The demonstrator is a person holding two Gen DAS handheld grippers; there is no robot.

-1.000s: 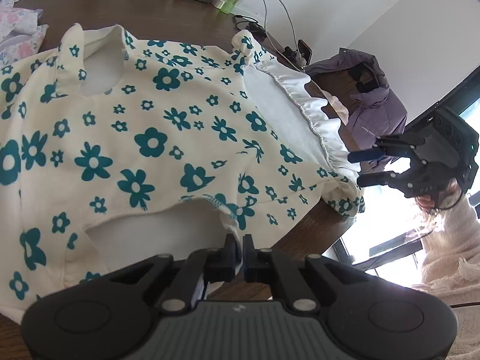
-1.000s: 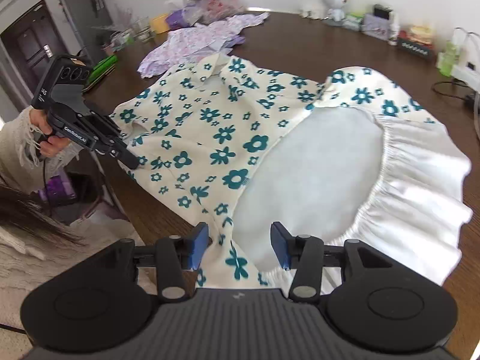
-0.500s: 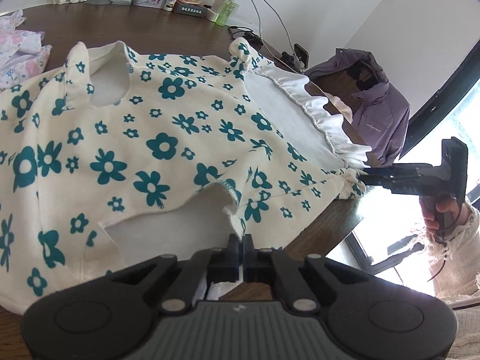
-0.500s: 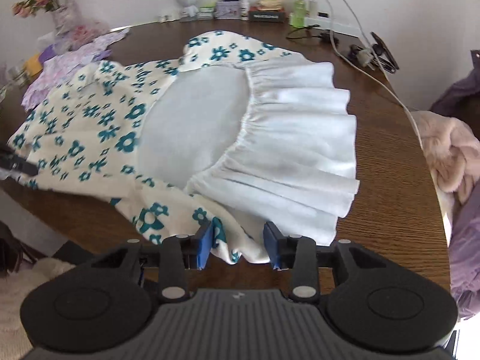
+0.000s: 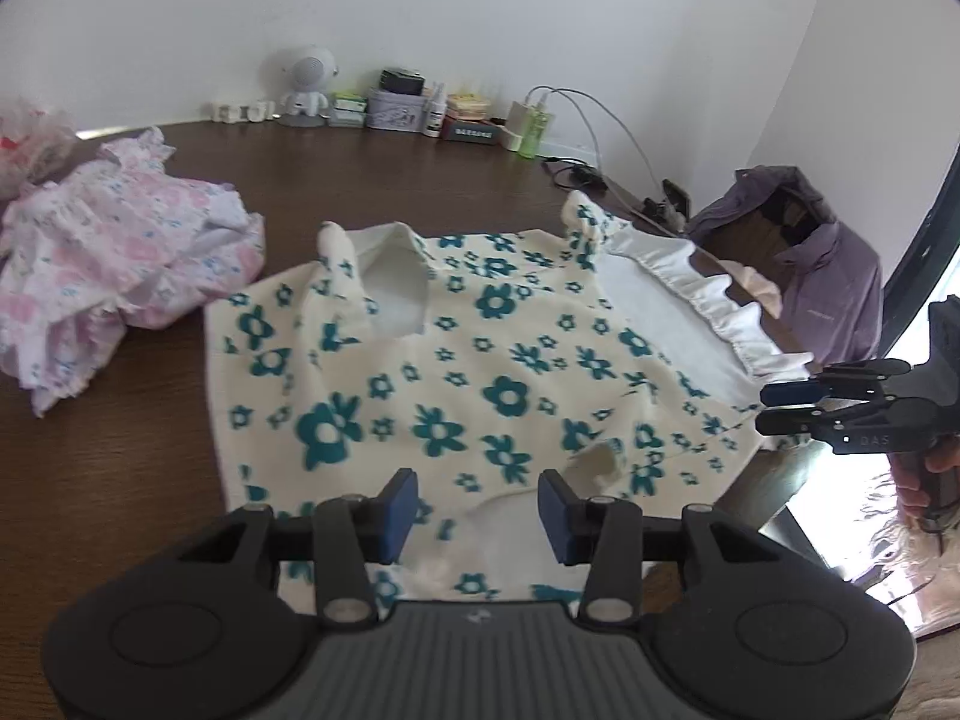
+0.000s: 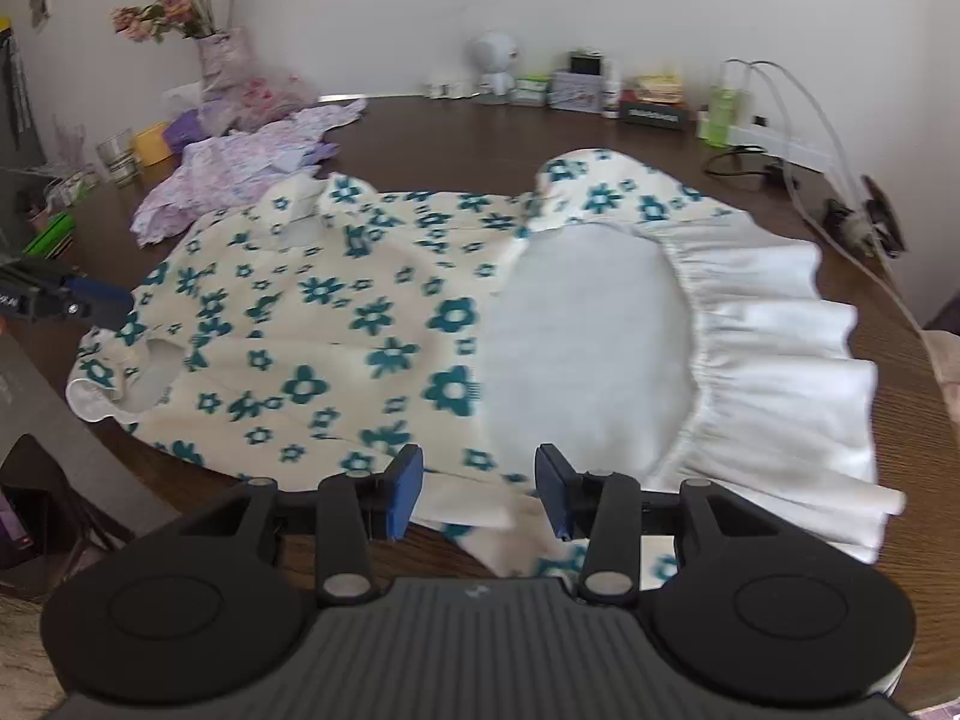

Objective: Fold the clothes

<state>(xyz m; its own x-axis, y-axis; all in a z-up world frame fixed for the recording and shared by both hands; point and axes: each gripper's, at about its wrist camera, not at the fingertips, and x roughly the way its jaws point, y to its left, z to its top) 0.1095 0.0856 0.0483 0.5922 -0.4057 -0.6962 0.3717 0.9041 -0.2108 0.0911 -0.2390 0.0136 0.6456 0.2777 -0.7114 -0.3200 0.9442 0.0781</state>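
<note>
A cream dress with teal flowers (image 5: 498, 396) lies spread flat on the brown table (image 5: 120, 480), its white ruffled skirt (image 6: 780, 360) toward the right. My left gripper (image 5: 477, 510) is open, hovering just above the dress's near edge with nothing held. It shows again at the left rim of the right wrist view, left gripper (image 6: 90, 300), beside a sleeve. My right gripper (image 6: 477, 492) is open over the near hem, where a loose flap of fabric lies below the fingers. In the left wrist view the right gripper (image 5: 780, 407) sits at the skirt's corner.
A pink floral garment (image 5: 114, 252) is heaped at the left, a lilac one (image 6: 240, 168) further back. Small boxes and bottles (image 5: 396, 108), cables (image 5: 600, 138) and a flower vase (image 6: 222, 60) line the wall. A purple jacket (image 5: 828, 276) hangs beyond the table's right edge.
My left gripper was shut at the dress's edge and has opened. My right gripper has opened wider. Both views have swung level, and the dress now lies flatter.
</note>
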